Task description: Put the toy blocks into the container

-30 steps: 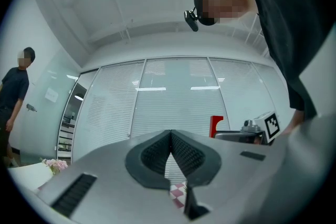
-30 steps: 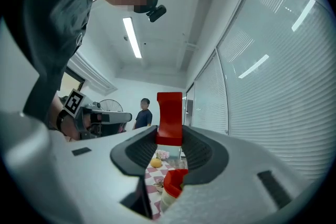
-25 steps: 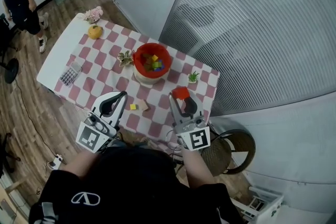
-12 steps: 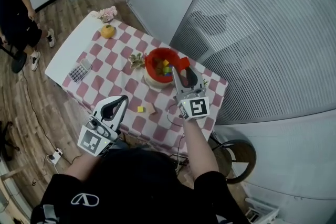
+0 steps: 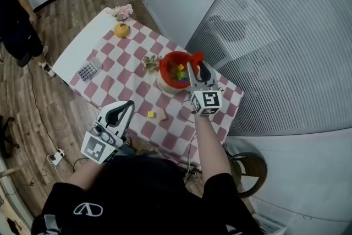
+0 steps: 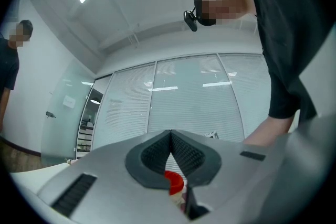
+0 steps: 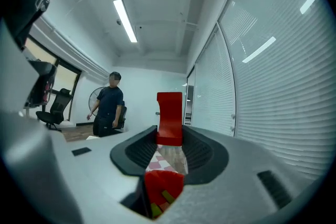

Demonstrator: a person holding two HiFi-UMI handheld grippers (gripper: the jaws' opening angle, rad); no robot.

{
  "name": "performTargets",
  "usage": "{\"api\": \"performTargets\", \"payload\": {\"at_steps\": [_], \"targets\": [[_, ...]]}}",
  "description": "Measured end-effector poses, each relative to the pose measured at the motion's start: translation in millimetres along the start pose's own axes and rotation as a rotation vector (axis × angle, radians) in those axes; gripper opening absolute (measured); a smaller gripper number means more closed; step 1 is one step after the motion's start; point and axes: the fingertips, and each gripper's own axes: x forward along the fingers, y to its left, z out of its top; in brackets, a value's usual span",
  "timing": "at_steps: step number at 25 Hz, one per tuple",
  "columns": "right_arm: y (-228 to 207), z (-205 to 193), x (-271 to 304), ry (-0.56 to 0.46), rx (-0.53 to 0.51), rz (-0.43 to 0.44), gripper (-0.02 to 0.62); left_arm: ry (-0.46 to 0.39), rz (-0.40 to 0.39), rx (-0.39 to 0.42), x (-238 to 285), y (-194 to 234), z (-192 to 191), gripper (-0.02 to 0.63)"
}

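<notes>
In the head view, a worktop [image 5: 81, 48] covered with a pink-and-white checked cloth [image 5: 118, 71] is seen, and on it a round red container [image 5: 163, 70] with yellow, green and blue toy blocks [image 5: 180, 71] inside. The right gripper [image 5: 196, 65] is held at the container's right rim and is pinched on a red toy block [image 5: 195, 56], which juts out past the jaw tips over that rim. A small yellow cube [image 5: 150, 114] and a tan wooden block [image 5: 161, 114] lie just beside each other on the cloth, between the container and the left gripper [image 5: 130, 103], which is held well apart from the container at the near edge. A black-and-white square marker is carried on each gripper's cube, and a white oval emblem [image 5: 89, 208] is printed on the black shirt. In the left gripper view, the left gripper [image 6: 171, 136] is seen with its jaws pressed together at the tips and nothing between them; the red container [image 6: 175, 182] shows through the gap below. In the right gripper view, the right gripper [image 7: 169, 135] is clamped on the lower end of the red toy block [image 7: 169, 115], whose long axis stands upright along the jaws, and the red container [image 7: 163, 189] lies beneath. A person in dark clothes [image 7: 109, 105] stands in the background.
</notes>
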Motion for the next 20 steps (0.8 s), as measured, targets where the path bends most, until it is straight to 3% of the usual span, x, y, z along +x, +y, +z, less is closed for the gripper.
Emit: {"api": "performTargets", "payload": {"at_steps": [12, 20], "targets": [[-11, -117, 32, 0.316, 0.124, 0.022, 0.149, 0.009, 0.010, -0.009, -1, -1, -5, 0.006], [-18, -138, 36, 0.370, 0.148, 0.016, 0.163, 0.014, 0.021, -0.010, -1, 3, -6, 0.006]]}}
